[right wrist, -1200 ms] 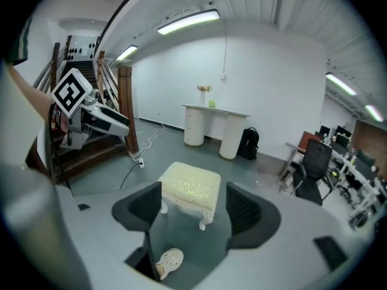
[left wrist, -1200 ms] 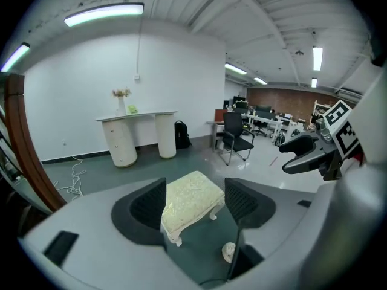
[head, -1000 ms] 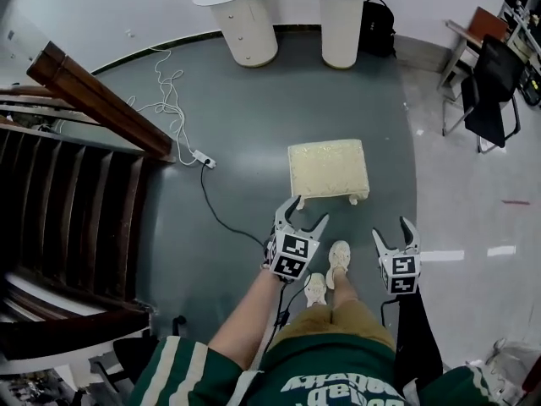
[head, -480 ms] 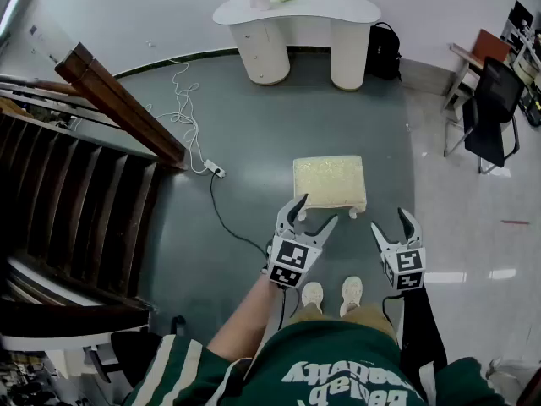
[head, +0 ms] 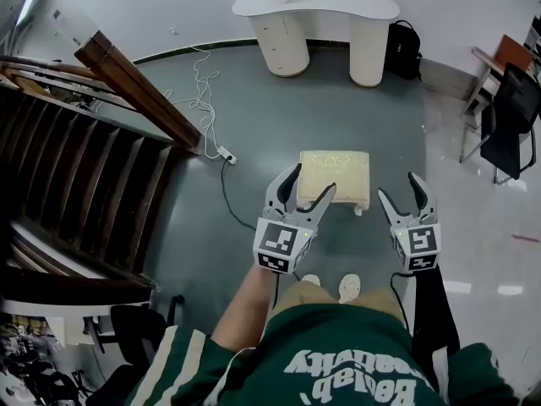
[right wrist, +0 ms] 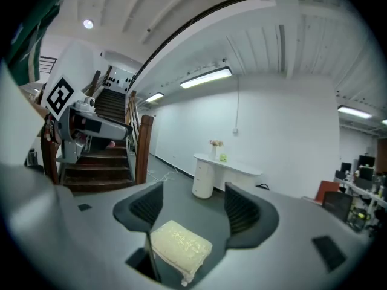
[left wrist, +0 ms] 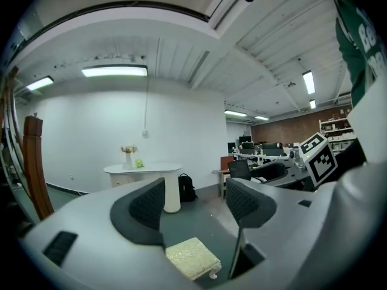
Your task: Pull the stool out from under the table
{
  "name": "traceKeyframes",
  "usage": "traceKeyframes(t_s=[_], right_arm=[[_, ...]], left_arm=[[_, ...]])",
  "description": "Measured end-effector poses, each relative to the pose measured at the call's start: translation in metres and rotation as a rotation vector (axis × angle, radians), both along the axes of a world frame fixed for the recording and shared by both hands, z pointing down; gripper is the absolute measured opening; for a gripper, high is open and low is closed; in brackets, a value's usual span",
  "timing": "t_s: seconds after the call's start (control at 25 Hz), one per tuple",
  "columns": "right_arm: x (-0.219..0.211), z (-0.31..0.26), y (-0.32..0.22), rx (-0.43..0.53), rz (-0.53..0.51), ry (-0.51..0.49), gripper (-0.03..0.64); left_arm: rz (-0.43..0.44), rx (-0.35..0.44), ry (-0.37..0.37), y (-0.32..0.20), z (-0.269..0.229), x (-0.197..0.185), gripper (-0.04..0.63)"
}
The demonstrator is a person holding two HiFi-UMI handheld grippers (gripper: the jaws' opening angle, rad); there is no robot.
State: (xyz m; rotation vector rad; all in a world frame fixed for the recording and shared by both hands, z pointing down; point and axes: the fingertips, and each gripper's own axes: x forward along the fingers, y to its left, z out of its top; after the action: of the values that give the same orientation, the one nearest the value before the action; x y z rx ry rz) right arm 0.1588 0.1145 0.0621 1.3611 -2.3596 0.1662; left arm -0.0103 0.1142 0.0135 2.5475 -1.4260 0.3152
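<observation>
The cream cushioned stool stands on the grey floor, well out from the white curved table at the far wall. My left gripper is raised above the stool's near left side, open and empty. At the stool's right hangs my right gripper, also open with nothing between its fingers. The left gripper view shows the stool low between the open jaws, with the table behind. The right gripper view shows the stool below its open jaws.
A dark wooden staircase fills the left. A white cable and power strip lie on the floor beside it. A black backpack leans by the table; a black chair stands at the right. The person's shoes are near the stool.
Both grippers have risen, and their jaws now point more level. The stool stays where it stood on the floor.
</observation>
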Motion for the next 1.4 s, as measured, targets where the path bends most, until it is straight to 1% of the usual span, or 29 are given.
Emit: traceKeyframes(t_s=[0.08, 0.24, 0.36, 0.48, 0.64, 0.76, 0.84, 0.88, 0.92, 0.96, 1.0, 1.04, 1.12, 1.28, 1.4], right_arm=[[0.009, -0.006, -0.003, 0.008, -0.008, -0.015, 0.327], [0.023, -0.018, 0.003, 0.021, -0.025, -0.040, 0.327], [0.029, -0.024, 0.012, 0.031, -0.045, -0.055, 0.325], [0.039, -0.024, 0.022, 0.035, -0.050, -0.061, 0.325], [0.046, -0.026, 0.028, 0.054, -0.049, -0.045, 0.327], [0.043, -0.031, 0.033, 0.056, -0.085, -0.028, 0.330], [0.042, -0.034, 0.032, 0.045, -0.081, -0.052, 0.319], [0.041, -0.037, 0.031, 0.042, -0.072, -0.069, 0.269], [0.040, -0.040, 0.029, 0.044, -0.070, -0.080, 0.144], [0.037, -0.043, 0.029, 0.053, -0.079, -0.082, 0.020], [0.035, -0.046, 0.029, 0.066, -0.093, -0.079, 0.003], [0.033, -0.048, 0.031, 0.078, -0.101, -0.075, 0.003], [0.032, -0.051, 0.031, 0.090, -0.088, -0.079, 0.003], [0.028, -0.050, 0.030, 0.087, -0.073, -0.099, 0.003], [0.024, -0.051, 0.030, 0.092, -0.075, -0.098, 0.003]], left_arm=[[-0.024, 0.004, 0.006, 0.002, -0.006, 0.008, 0.321], [-0.035, 0.018, 0.006, 0.013, -0.019, 0.025, 0.321], [-0.068, 0.023, 0.051, 0.022, -0.027, 0.030, 0.321], [-0.105, 0.040, 0.030, 0.028, -0.026, 0.035, 0.321], [-0.140, 0.044, 0.027, 0.034, -0.020, 0.038, 0.321], [-0.146, 0.042, 0.006, 0.036, -0.018, 0.038, 0.318], [-0.150, 0.047, -0.007, 0.036, -0.018, 0.037, 0.307], [-0.158, 0.048, -0.014, 0.035, -0.018, 0.036, 0.300], [-0.173, 0.050, -0.022, 0.035, -0.018, 0.033, 0.257], [-0.195, 0.052, -0.032, 0.035, -0.017, 0.031, 0.166], [-0.216, 0.058, -0.046, 0.036, -0.017, 0.029, 0.054], [-0.228, 0.064, -0.058, 0.038, -0.017, 0.027, 0.003], [-0.227, 0.072, -0.064, 0.040, -0.018, 0.024, 0.003], [-0.238, 0.063, -0.055, 0.039, -0.018, 0.013, 0.003], [-0.216, 0.083, -0.068, 0.038, -0.020, 0.018, 0.003]])
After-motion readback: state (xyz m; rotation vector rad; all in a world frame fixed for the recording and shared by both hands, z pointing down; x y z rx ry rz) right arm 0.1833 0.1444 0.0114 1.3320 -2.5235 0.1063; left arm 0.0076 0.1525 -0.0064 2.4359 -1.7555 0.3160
